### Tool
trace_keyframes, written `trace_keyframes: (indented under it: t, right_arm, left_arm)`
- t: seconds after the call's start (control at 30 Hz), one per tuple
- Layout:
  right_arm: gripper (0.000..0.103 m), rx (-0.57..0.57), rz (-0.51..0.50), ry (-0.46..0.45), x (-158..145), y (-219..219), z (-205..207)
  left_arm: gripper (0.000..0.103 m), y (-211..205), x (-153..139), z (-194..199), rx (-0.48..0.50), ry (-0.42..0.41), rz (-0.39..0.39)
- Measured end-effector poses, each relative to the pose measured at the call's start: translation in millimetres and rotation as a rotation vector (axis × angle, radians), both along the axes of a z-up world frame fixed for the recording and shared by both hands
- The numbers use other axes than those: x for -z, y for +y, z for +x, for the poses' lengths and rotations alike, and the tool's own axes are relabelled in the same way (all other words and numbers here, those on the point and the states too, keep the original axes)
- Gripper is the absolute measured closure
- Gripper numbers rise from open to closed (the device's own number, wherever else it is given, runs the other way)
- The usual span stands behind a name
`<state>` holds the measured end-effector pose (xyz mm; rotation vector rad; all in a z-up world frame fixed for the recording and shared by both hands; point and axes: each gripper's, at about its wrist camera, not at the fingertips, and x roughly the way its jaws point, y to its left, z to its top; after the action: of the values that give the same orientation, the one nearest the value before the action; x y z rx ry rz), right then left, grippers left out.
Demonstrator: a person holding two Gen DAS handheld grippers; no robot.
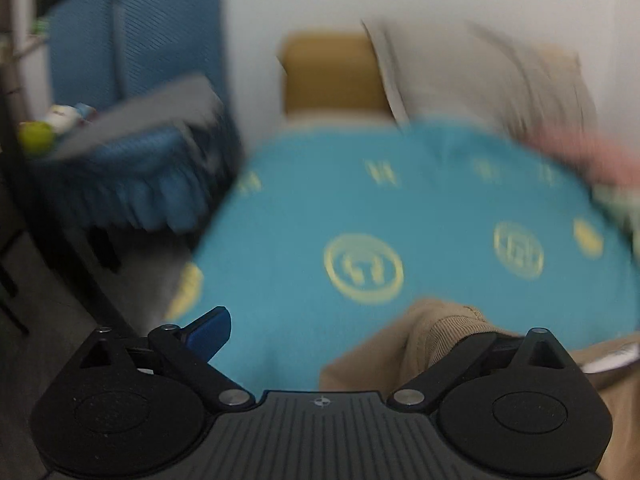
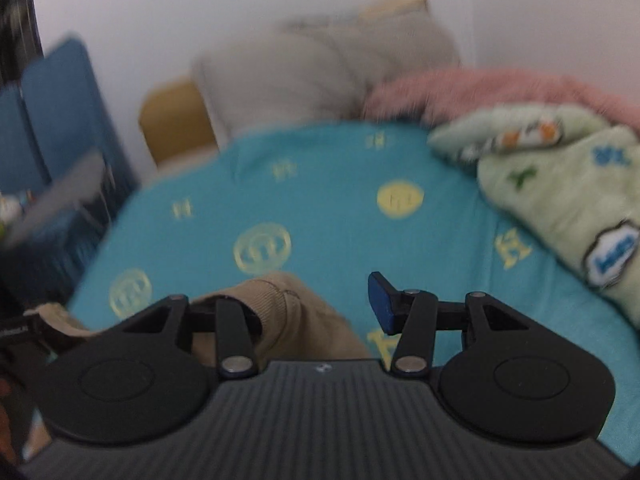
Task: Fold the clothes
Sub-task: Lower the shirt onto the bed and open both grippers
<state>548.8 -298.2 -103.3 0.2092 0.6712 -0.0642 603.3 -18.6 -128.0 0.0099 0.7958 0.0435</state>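
Note:
A tan corduroy garment (image 1: 436,340) lies on a teal bedsheet with yellow marks (image 1: 320,208). My left gripper (image 1: 344,332) is open; its blue left fingertip (image 1: 208,332) shows, and the garment covers the right finger. In the right wrist view the same garment (image 2: 276,312) drapes over my right gripper's left finger. My right gripper (image 2: 308,304) is open, its blue right fingertip (image 2: 380,300) over the sheet (image 2: 320,184). Both views are blurred by motion.
A beige pillow (image 2: 288,76) and a tan headboard (image 1: 328,76) stand at the far end. A pink fuzzy blanket (image 2: 500,88) and a green printed quilt (image 2: 560,184) lie on the right. Blue furniture with a grey board (image 1: 136,116) stands left of the bed.

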Motion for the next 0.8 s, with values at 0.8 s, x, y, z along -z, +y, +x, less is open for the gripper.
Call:
trace_keyframes:
  t: [0.8]
  right_arm:
    - [0.038,-0.119,0.123,-0.174,-77,31,-274]
  left_arm:
    - [0.0,31,-87,-270,0.127,-0.189,-0.207]
